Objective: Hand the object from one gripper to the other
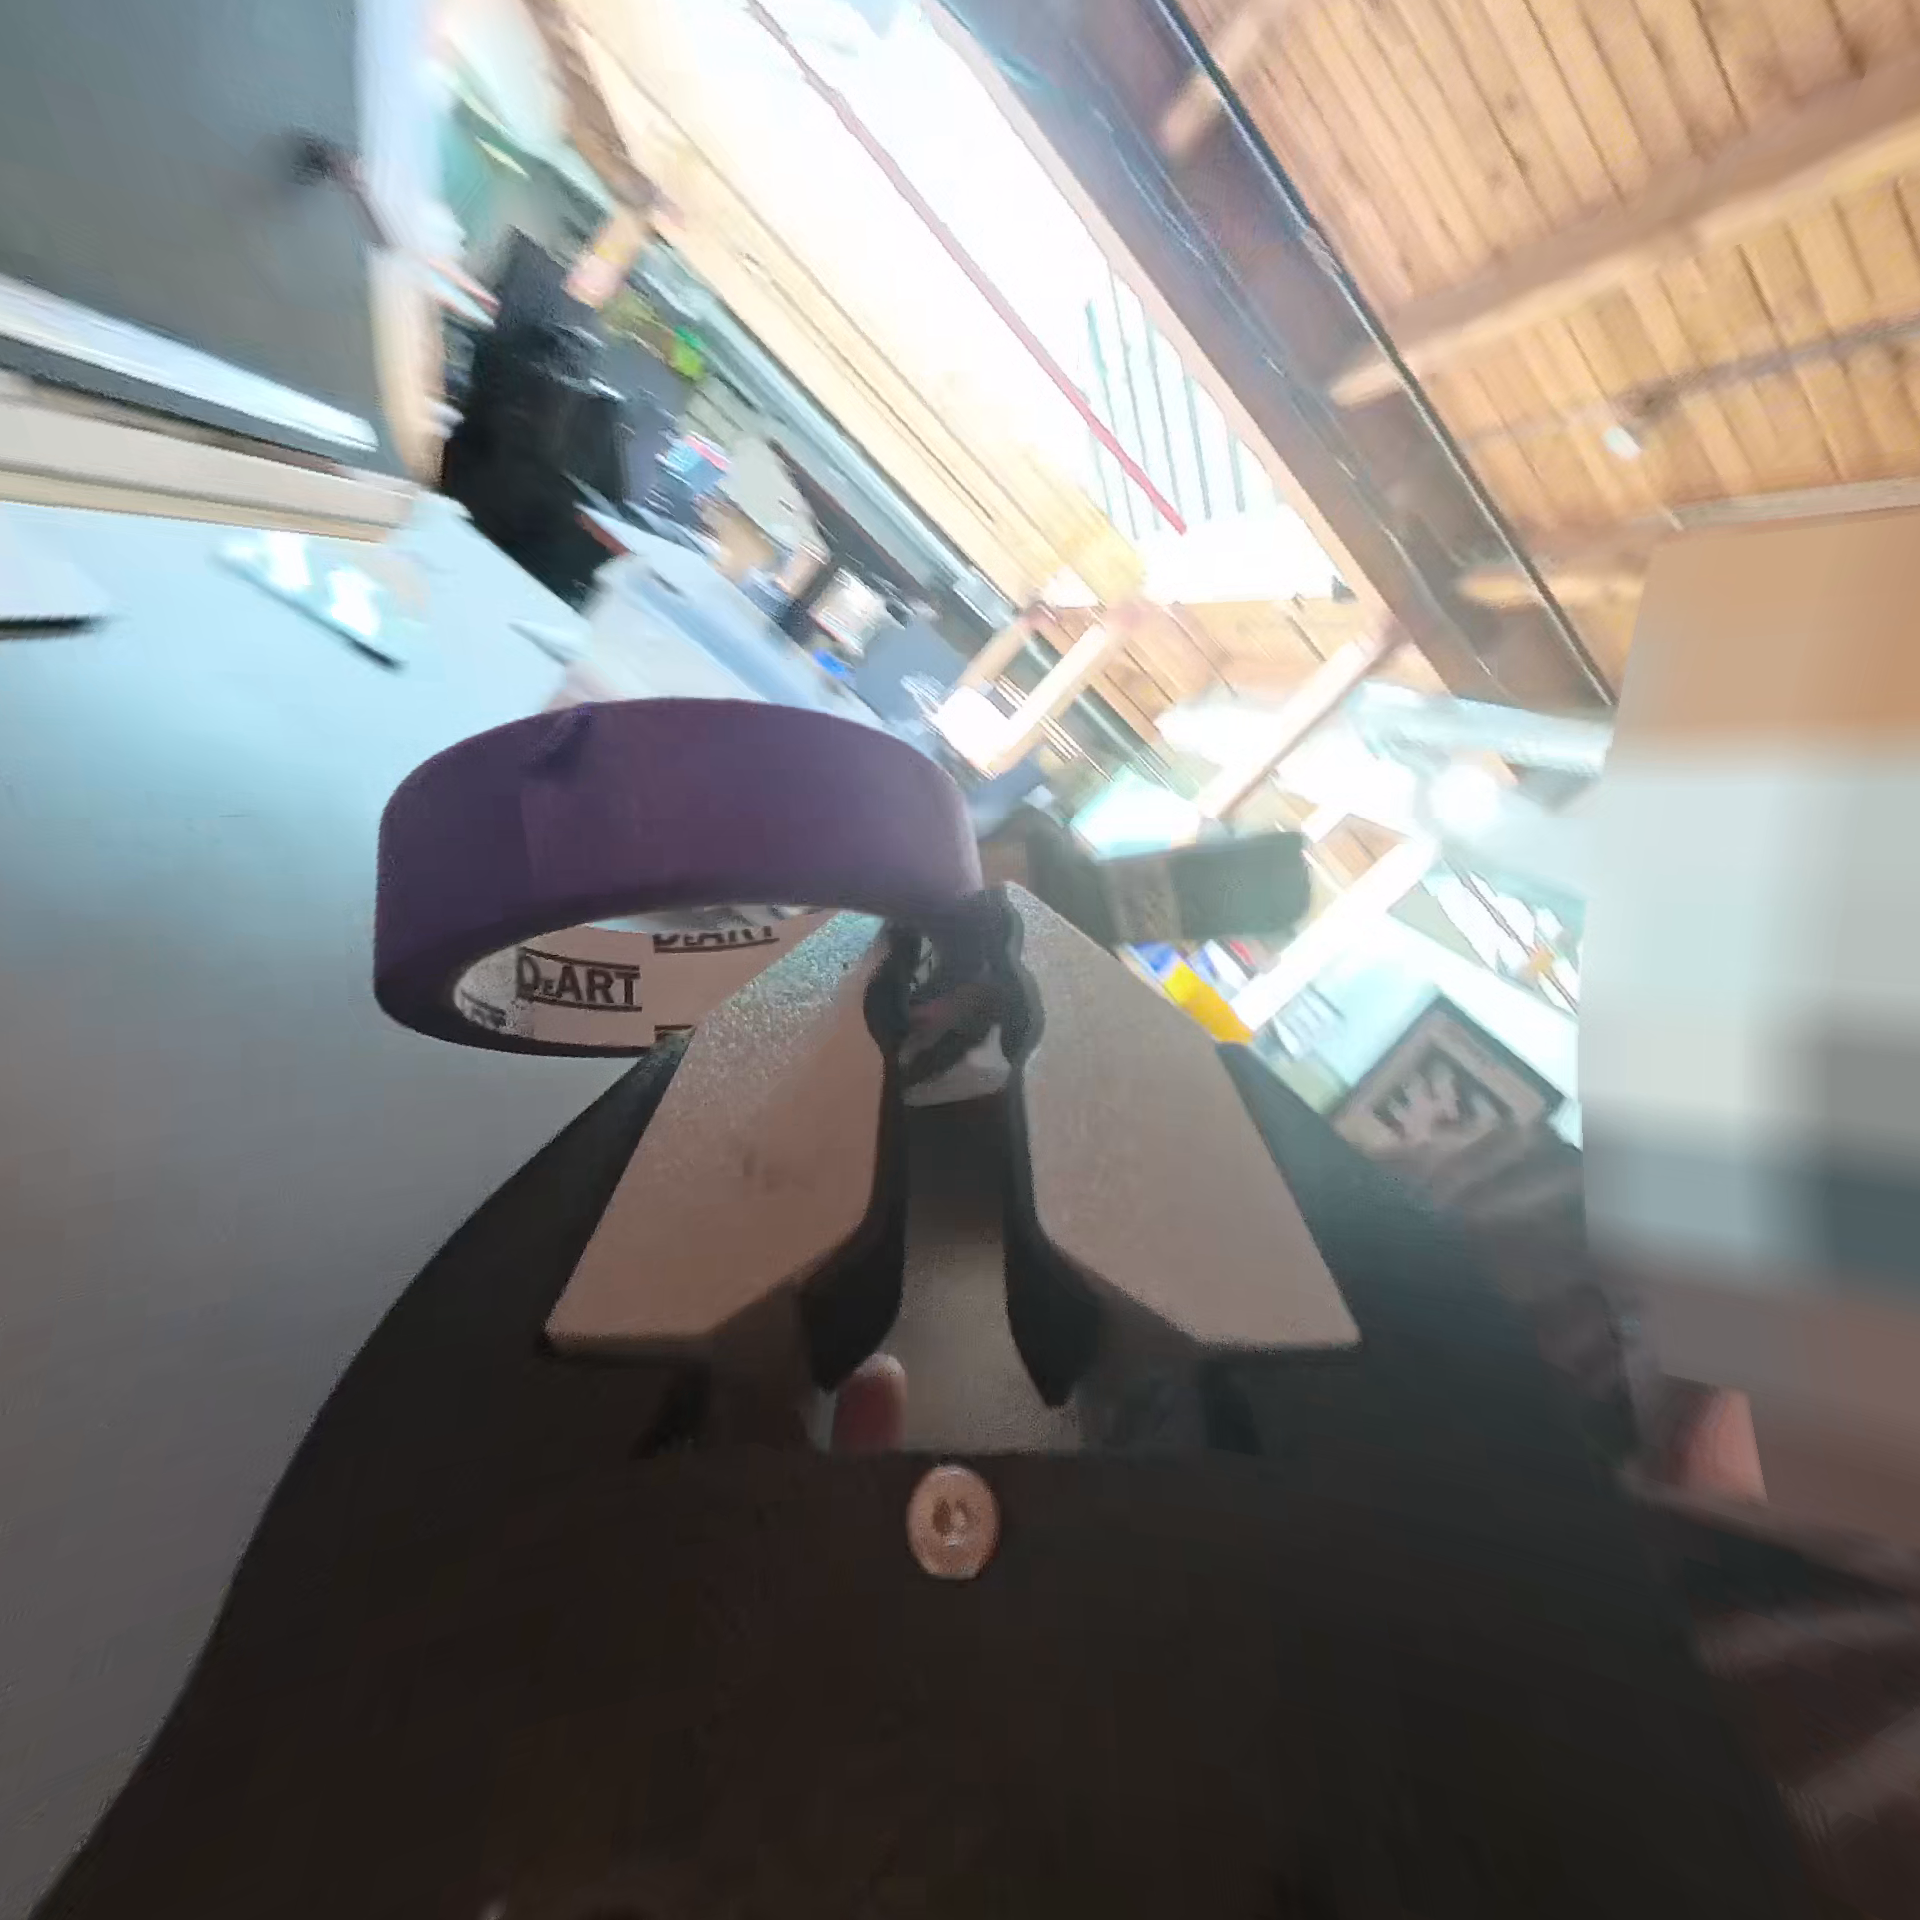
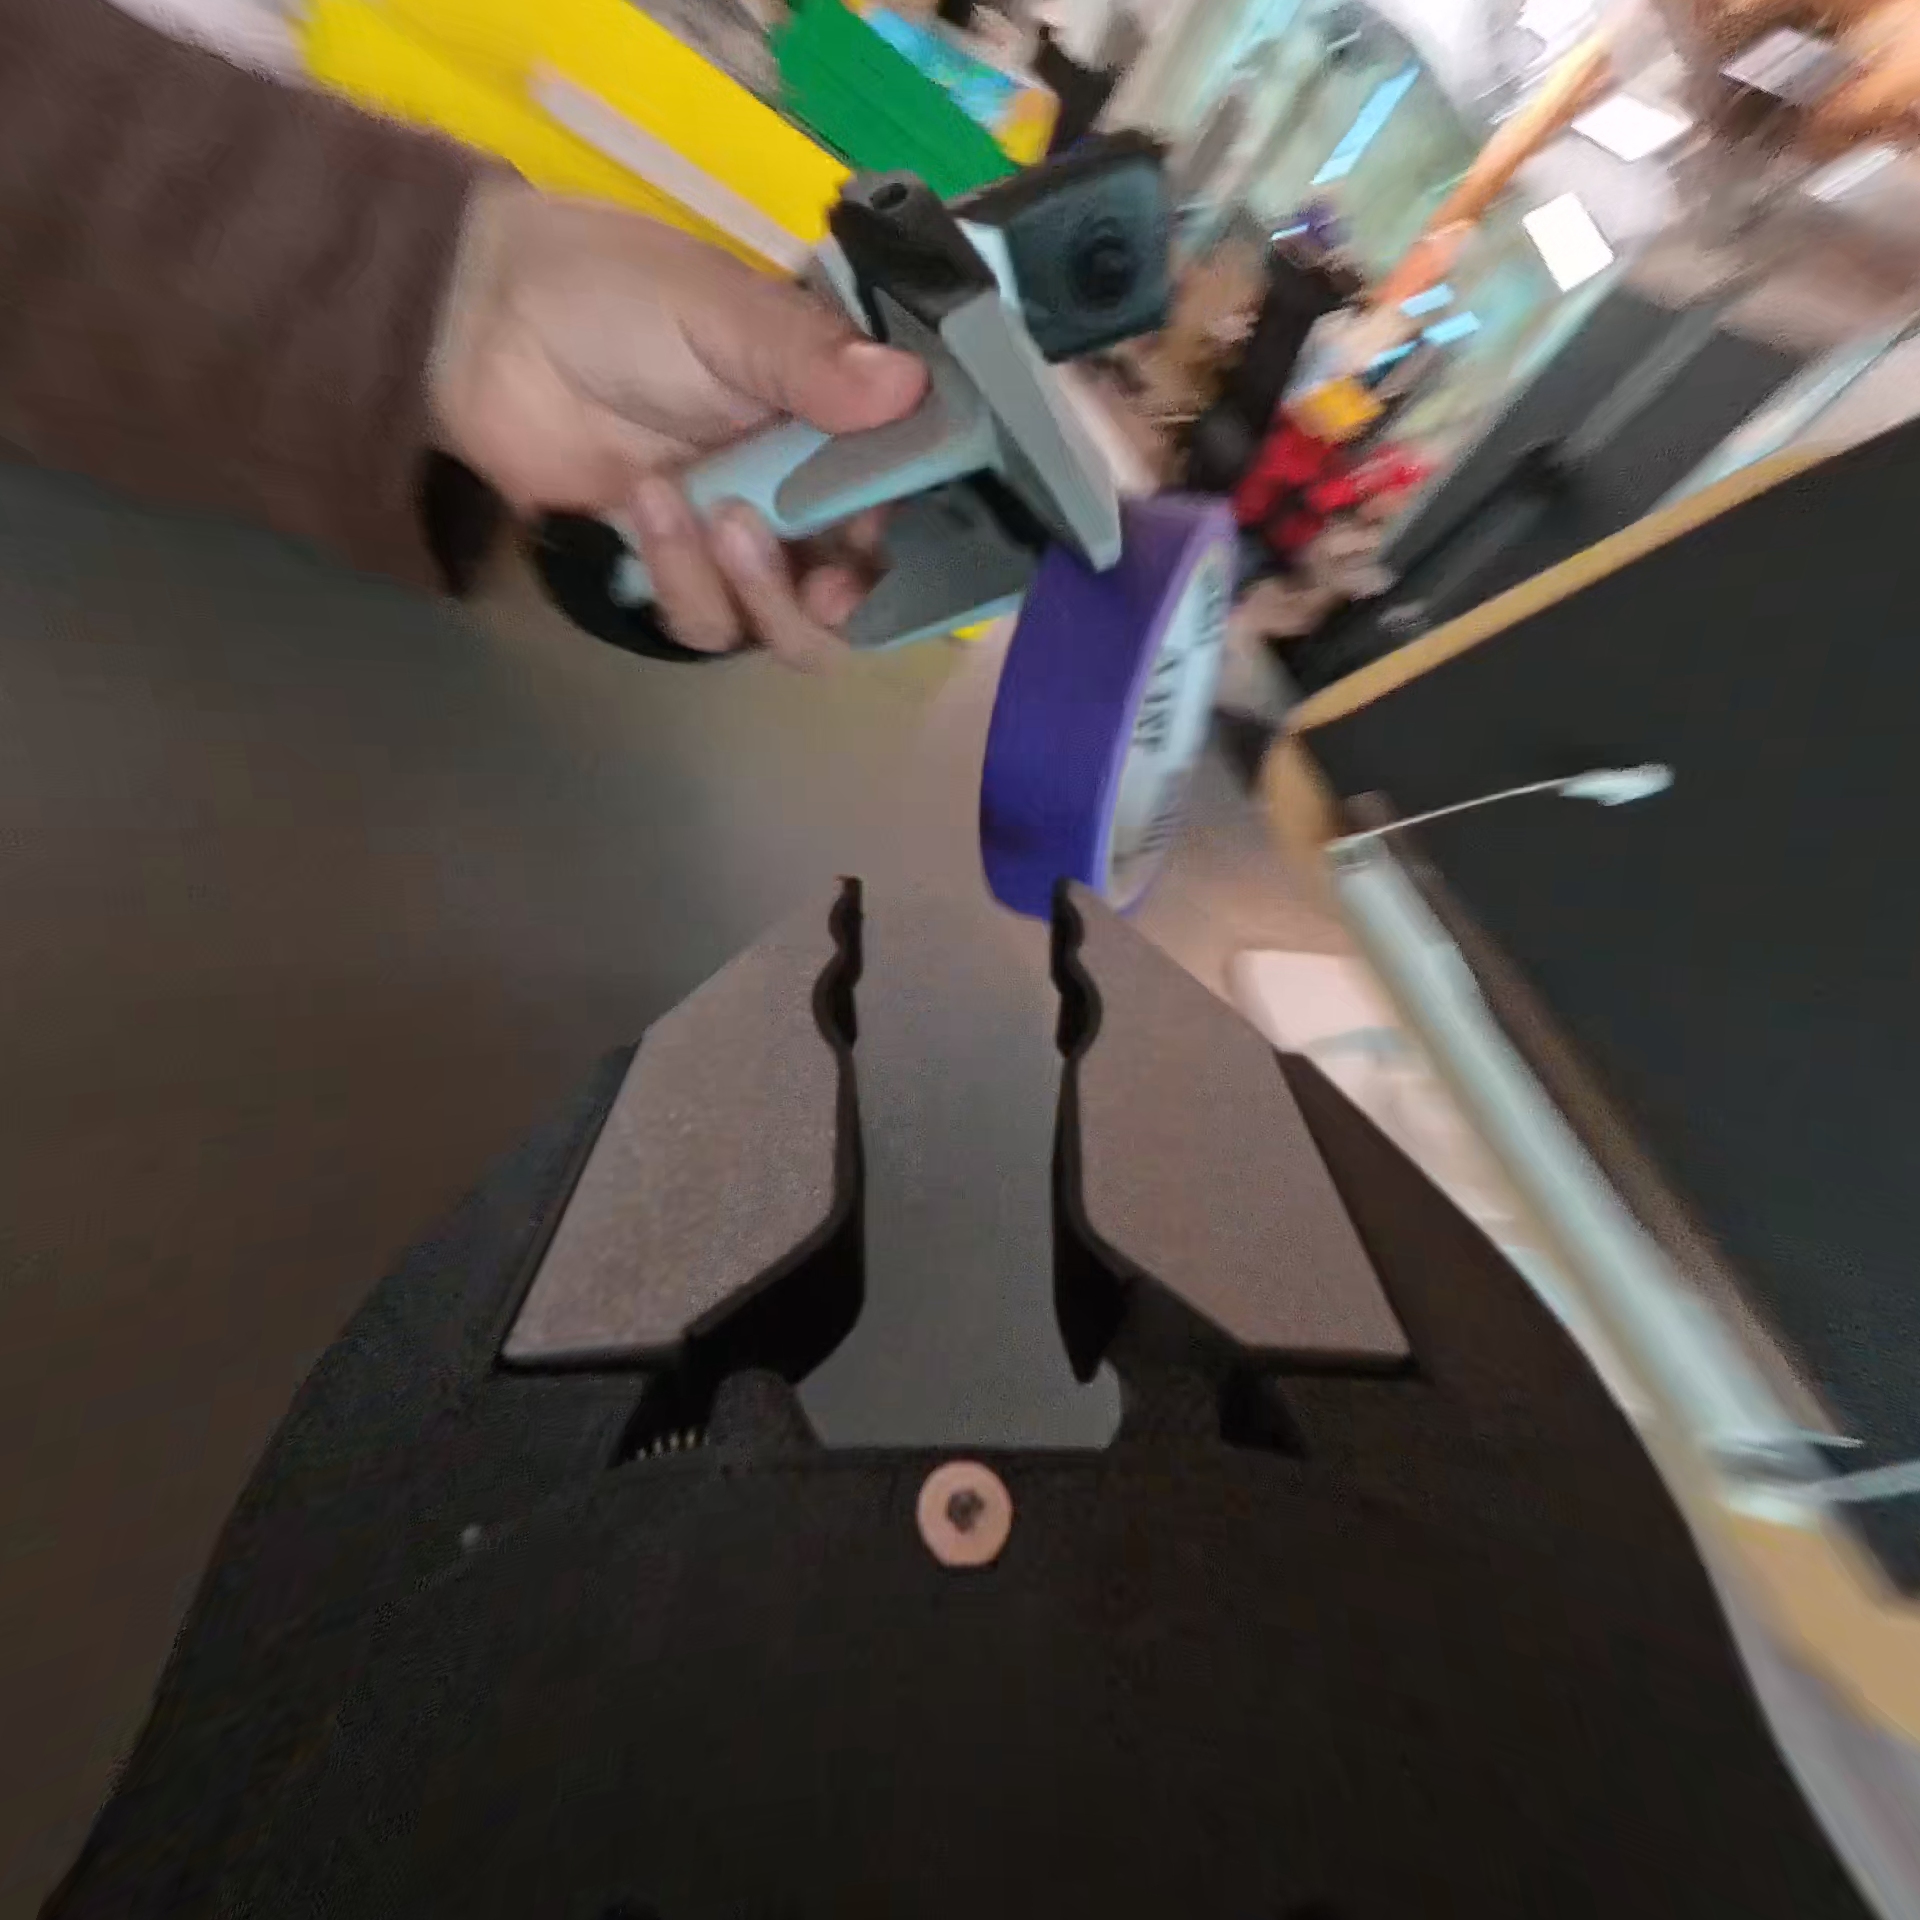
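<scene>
I see one roll of purple tape (image 1: 665, 831), gripped at its rim by my left tool (image 1: 951, 971) and held in the air. My right tool (image 2: 956, 914) gapes empty, its tip just beside the roll (image 2: 1101, 717). One hand (image 2: 665, 384) holds the left tool (image 2: 1091, 540).

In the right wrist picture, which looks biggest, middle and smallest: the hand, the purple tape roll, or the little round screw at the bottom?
As they look in the right wrist view:
1. Hand, largest.
2. Purple tape roll, a bit smaller, though it hangs at a similar distance, so that ranking is fair.
3. Round screw, smallest, though closest to the camera.
</scene>
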`<state>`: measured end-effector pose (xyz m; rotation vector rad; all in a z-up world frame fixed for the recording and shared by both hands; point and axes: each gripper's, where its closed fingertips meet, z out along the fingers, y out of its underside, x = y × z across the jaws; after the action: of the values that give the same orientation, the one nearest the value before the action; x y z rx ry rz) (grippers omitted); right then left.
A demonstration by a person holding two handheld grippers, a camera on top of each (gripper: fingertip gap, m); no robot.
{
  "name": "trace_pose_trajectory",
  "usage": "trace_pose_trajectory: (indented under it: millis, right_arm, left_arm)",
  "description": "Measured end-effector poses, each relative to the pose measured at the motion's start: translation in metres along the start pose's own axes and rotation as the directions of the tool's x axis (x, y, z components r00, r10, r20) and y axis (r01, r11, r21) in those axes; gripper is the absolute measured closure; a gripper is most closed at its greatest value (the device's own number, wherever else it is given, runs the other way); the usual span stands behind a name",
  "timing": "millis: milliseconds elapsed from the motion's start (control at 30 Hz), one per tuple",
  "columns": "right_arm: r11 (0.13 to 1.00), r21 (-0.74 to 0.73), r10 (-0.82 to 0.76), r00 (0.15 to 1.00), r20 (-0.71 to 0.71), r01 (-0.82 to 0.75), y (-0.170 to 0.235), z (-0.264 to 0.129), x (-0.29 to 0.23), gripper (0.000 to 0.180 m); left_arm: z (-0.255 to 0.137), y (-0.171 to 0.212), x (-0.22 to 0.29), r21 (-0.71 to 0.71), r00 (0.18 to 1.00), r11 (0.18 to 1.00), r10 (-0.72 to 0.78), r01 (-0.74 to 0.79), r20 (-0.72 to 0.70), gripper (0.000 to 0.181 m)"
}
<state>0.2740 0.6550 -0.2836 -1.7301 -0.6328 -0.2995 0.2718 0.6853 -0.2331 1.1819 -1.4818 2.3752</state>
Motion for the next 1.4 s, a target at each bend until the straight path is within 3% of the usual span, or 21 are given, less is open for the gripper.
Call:
trace_pose_trajectory:
  millis: [67,133,200,267,333,400,567,667,700,767,867,933,967,1033,1100,1233,1400]
  right_arm:
    - [0.976,-0.006,0.217,0.96,0.179,-0.22,-0.001,-0.009,-0.011,0.127]
    - [0.925,0.033,0.349,0.881,0.319,-0.378,-0.018,-0.021,-0.016,0.129]
    - [0.861,0.085,0.433,0.81,0.396,-0.502,-0.035,-0.029,-0.012,0.131]
    - [0.844,0.057,0.454,0.766,0.455,-0.534,-0.037,-0.031,-0.019,0.127]
    - [0.852,0.066,0.429,0.764,0.482,-0.519,-0.041,-0.034,-0.023,0.133]
    - [0.849,0.088,0.425,0.772,0.473,-0.521,-0.046,-0.039,-0.02,0.127]
    - [0.75,0.102,0.473,0.637,0.608,-0.654,-0.062,-0.051,-0.024,0.123]
    - [0.749,0.089,0.491,0.64,0.591,-0.656,-0.062,-0.038,-0.025,0.137]
    - [0.769,0.101,0.475,0.67,0.57,-0.631,-0.061,-0.034,-0.024,0.15]
    - [0.786,0.086,0.491,0.704,0.513,-0.612,-0.054,-0.027,-0.013,0.155]
    - [0.661,0.122,0.635,0.638,0.435,-0.741,-0.052,-0.03,0.021,0.158]
    - [0.615,0.198,0.719,0.646,0.257,-0.763,-0.043,-0.039,0.05,0.159]
    - [0.635,0.21,0.725,0.668,0.17,-0.743,-0.04,-0.047,0.058,0.16]
    - [0.7,0.193,0.702,0.712,-0.01,-0.687,-0.035,-0.067,0.071,0.16]
    - [0.743,0.174,0.669,0.727,-0.154,-0.647,-0.035,-0.096,0.088,0.16]
    - [0.725,0.186,0.669,0.613,-0.421,-0.663,-0.013,-0.178,0.155,0.161]
    - [0.622,-0.026,0.526,0.442,-0.727,-0.783,0.101,-0.266,0.201,0.16]
  left_arm:
    - [0.002,0.011,0.034,-0.079,0.978,0.991,0.091,-0.107,-0.188,0.171]
    - [0.0,0.028,0.074,-0.115,0.894,0.957,0.2,-0.266,-0.4,0.171]
    - [0.0,0.049,0.096,-0.131,0.812,0.903,0.294,-0.409,-0.505,0.172]
    - [0.003,0.059,0.107,-0.128,0.768,0.87,0.34,-0.476,-0.542,0.173]
    - [0.003,0.063,0.109,-0.123,0.745,0.847,0.375,-0.517,-0.551,0.174]
    - [0.002,0.066,0.111,-0.117,0.726,0.828,0.402,-0.549,-0.558,0.174]
    - [0.005,0.08,0.114,-0.123,0.678,0.766,0.467,-0.631,-0.567,0.174]
    - [0.015,0.095,0.111,-0.16,0.671,0.74,0.468,-0.653,-0.575,0.174]
    - [0.019,0.098,0.106,-0.183,0.686,0.736,0.468,-0.651,-0.558,0.173]
    - [0.024,0.092,0.099,-0.198,0.725,0.759,0.459,-0.62,-0.514,0.173]
    - [0.029,0.073,0.078,-0.206,0.798,0.797,0.47,-0.567,-0.376,0.172]
    - [0.033,0.057,0.062,-0.175,0.84,0.835,0.467,-0.522,-0.277,0.154]
    - [0.033,0.05,0.056,-0.159,0.857,0.854,0.453,-0.496,-0.245,0.154]
    - [0.029,0.044,0.051,-0.15,0.875,0.873,0.426,-0.464,-0.229,0.179]
    - [0.028,0.037,0.044,-0.134,0.895,0.892,0.404,-0.432,-0.191,0.181]
    - [0.029,0.027,0.008,-0.156,0.921,0.909,0.39,-0.386,-0.006,0.181]
    - [0.024,0.033,-0.039,-0.291,0.881,0.897,0.407,-0.334,0.242,0.181]
